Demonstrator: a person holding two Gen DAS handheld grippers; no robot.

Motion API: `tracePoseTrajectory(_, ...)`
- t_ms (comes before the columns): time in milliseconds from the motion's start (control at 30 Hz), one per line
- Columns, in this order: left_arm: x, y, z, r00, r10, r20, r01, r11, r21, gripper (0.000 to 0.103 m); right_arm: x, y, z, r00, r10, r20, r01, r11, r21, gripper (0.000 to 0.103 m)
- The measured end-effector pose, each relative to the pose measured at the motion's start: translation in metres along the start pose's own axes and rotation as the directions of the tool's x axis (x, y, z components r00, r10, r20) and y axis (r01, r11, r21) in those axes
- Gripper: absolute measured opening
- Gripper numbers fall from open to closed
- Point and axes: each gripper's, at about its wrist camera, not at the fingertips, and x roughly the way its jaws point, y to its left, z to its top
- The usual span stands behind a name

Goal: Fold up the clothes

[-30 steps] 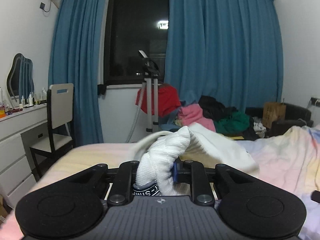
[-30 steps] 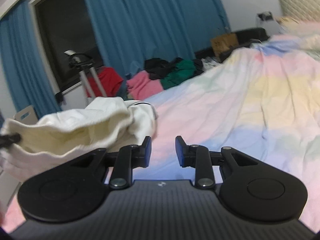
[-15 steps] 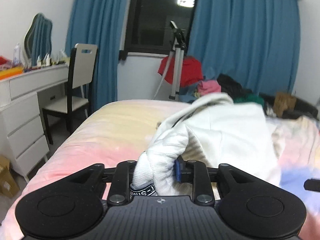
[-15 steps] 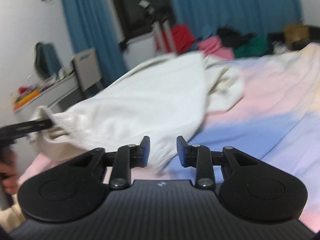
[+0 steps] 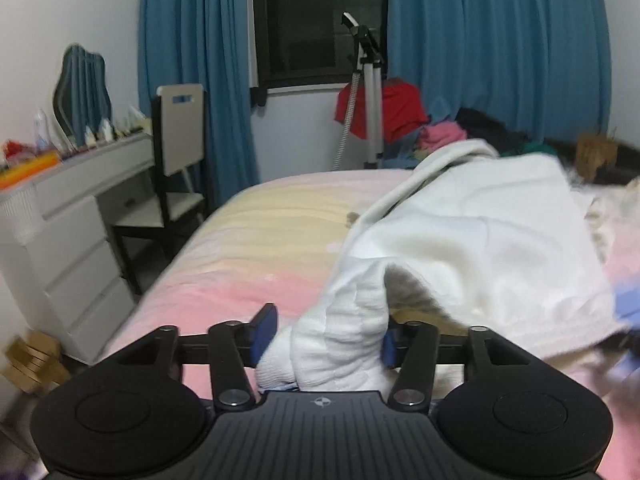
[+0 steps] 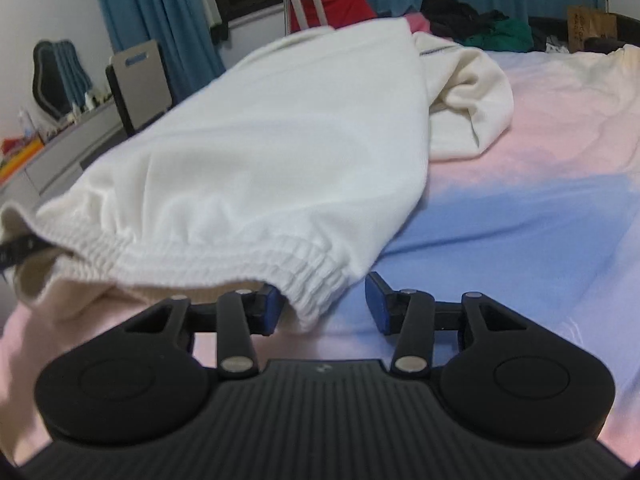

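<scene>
Right now my left gripper [image 5: 324,338] is standing wide around the white garment's [image 5: 472,240] ribbed hem at lower centre; my right gripper [image 6: 322,304] is gaping beside the hem; I'm risking it slipping onto the bed [image 6: 520,208].

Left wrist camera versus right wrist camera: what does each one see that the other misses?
Only the left wrist view shows the left gripper, its pads spread with the white garment's ribbed cuff bunched between them, plus the whole window and the drawer fronts of the white dresser.

Only the right wrist view shows the right gripper, open beside the garment's elastic hem, and the blue patch of the bedspread.

Both show the garment, bedspread, chair, tripod and blue curtains.
</scene>
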Motion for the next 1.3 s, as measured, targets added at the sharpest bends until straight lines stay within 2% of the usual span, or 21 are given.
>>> tracePoseTrajectory(67, -0.001, -0.001, 0.0, 1.0, 0.009, -0.003, -0.009, 0.999, 0.034, 0.065, -0.006, 0.001, 0.004, 0.999, -0.006, 0.034, 0.006, 1.0, -0.002, 0.02)
tracePoseTrajectory(100, -0.004, -0.001, 0.001, 1.0, -0.007, -0.005, 0.007, 0.999, 0.044, 0.066, -0.011, 0.002, 0.007, 0.999, -0.012, 0.053, 0.013, 1.0, -0.007, 0.018)
tracePoseTrajectory(233, -0.015, 0.001, 0.002, 0.997, -0.079, -0.014, 0.08, 0.993, 0.085, 0.069, -0.043, 0.008, 0.02, 0.987, -0.044, 0.156, 0.05, 0.998, -0.03, 0.015)
tracePoseTrajectory(333, -0.032, -0.002, -0.001, 0.984, -0.178, 0.004, 0.175, 0.972, 0.157, 0.07, -0.083, 0.008, 0.03, 0.964, -0.037, 0.263, 0.044, 0.999, -0.02, 0.015)
tracePoseTrajectory(433, -0.045, -0.009, -0.006, 0.977, -0.207, 0.045, 0.191, 0.954, 0.233, 0.076, -0.119, 0.002, 0.033, 0.941, -0.043, 0.336, 0.059, 0.998, -0.035, 0.014)
tracePoseTrajectory(467, -0.045, -0.013, -0.008, 0.976, -0.215, 0.032, 0.201, 0.948, 0.245, 0.076, -0.125, -0.002, 0.033, 0.941, -0.059, 0.332, 0.081, 0.995, -0.052, 0.014)
tracePoseTrajectory(533, -0.044, -0.02, -0.011, 0.973, -0.232, 0.005, 0.223, 0.937, 0.268, 0.076, -0.123, -0.013, 0.03, 0.964, -0.072, 0.255, 0.09, 0.994, -0.058, 0.014)
tracePoseTrajectory(633, -0.035, -0.033, -0.019, 0.981, -0.181, -0.073, 0.195, 0.932, 0.304, 0.077, -0.108, -0.029, 0.025, 0.995, -0.059, 0.082, 0.063, 0.997, -0.042, 0.014)
tracePoseTrajectory(667, -0.032, -0.036, -0.021, 0.983, -0.154, -0.102, 0.179, 0.932, 0.314, 0.077, -0.102, -0.032, 0.023, 0.998, -0.05, 0.029, 0.051, 0.998, -0.037, 0.015)
tracePoseTrajectory(700, -0.028, -0.037, -0.023, 0.983, -0.129, -0.128, 0.164, 0.934, 0.318, 0.078, -0.102, -0.032, 0.022, 0.998, -0.052, 0.017, 0.053, 0.998, -0.033, 0.015)
tracePoseTrajectory(767, -0.022, -0.038, -0.026, 0.983, -0.084, -0.162, 0.133, 0.937, 0.323, 0.081, -0.104, -0.031, 0.022, 0.998, -0.054, 0.021, 0.055, 0.997, -0.046, 0.016)
tracePoseTrajectory(833, -0.021, -0.037, -0.026, 0.988, -0.031, -0.153, 0.082, 0.936, 0.343, 0.084, -0.114, -0.028, 0.024, 0.997, -0.039, 0.066, 0.042, 0.998, -0.05, 0.016)
tracePoseTrajectory(933, -0.023, -0.029, -0.02, 0.994, 0.037, -0.107, 0.001, 0.942, 0.336, 0.084, -0.126, -0.035, 0.03, 0.992, 0.032, 0.126, -0.034, 0.999, 0.014, 0.018)
tracePoseTrajectory(1067, -0.031, -0.011, -0.004, 0.993, 0.117, -0.005, -0.112, 0.957, 0.266, 0.084, -0.118, -0.057, 0.034, 0.994, 0.039, 0.105, -0.057, 0.983, 0.172, 0.019)
tracePoseTrajectory(1133, -0.036, -0.002, 0.004, 0.986, 0.159, 0.044, -0.165, 0.96, 0.227, 0.084, -0.109, -0.074, 0.035, 0.996, 0.045, 0.08, -0.066, 0.956, 0.286, 0.019)
tracePoseTrajectory(1200, -0.038, 0.007, 0.011, 0.977, 0.199, 0.077, -0.21, 0.96, 0.186, 0.084, -0.101, -0.09, 0.032, 0.996, 0.067, 0.063, -0.087, 0.911, 0.402, 0.02)
tracePoseTrajectory(1267, -0.033, 0.019, 0.015, 0.987, 0.163, 0.008, -0.163, 0.975, 0.15, 0.084, -0.094, -0.094, 0.028, 0.995, 0.086, 0.048, -0.098, 0.881, 0.463, 0.024)
tracePoseTrajectory(1300, -0.03, 0.026, 0.015, 0.992, 0.119, -0.047, -0.113, 0.986, 0.122, 0.084, -0.09, -0.092, 0.024, 0.995, 0.093, 0.039, -0.1, 0.875, 0.474, 0.034)
